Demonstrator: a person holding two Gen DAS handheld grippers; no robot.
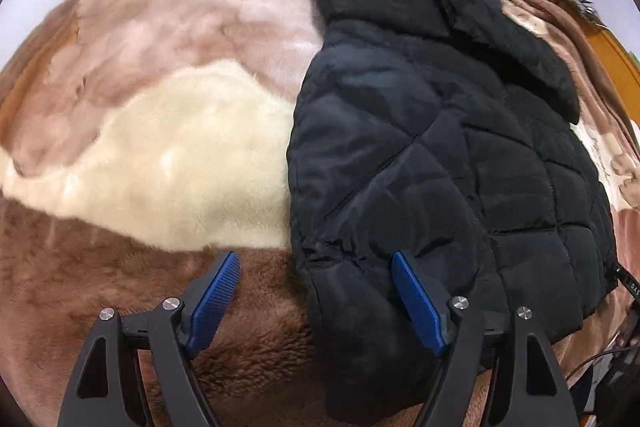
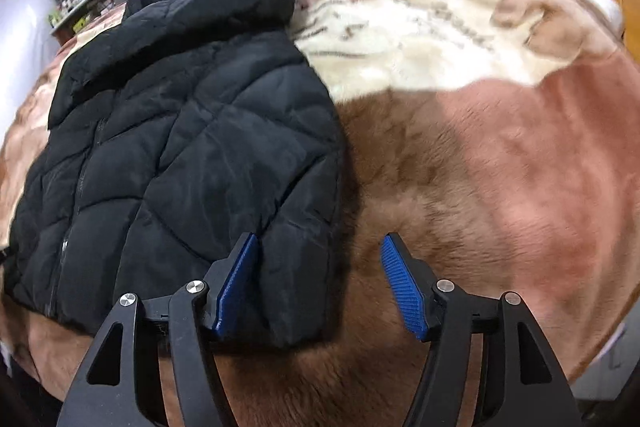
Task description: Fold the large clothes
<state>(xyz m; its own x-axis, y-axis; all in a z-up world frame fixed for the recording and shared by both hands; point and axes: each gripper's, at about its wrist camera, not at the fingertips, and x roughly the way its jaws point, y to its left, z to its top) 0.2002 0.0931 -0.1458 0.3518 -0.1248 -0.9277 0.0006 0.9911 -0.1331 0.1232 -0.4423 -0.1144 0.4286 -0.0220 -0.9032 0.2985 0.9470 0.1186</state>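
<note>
Both jaws wide, empty, over black quilted jacket (image 1: 440, 155), seemingly sleeves folded in.

One jacket (image 1: 440, 155), one blanket (image 1: 160, 147), two grippers (image 1: 316, 295)

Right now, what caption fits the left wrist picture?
Open left tongs straddle the sleeve cuff of a black puffer jacket on a fuzzy blanket.

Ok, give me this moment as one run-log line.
stage: reaching for sleeve cuffs | black puffer jacket: flat on blanket, unfolded | left gripper: open over cuff | right gripper: open over cuff | held: nothing
</note>
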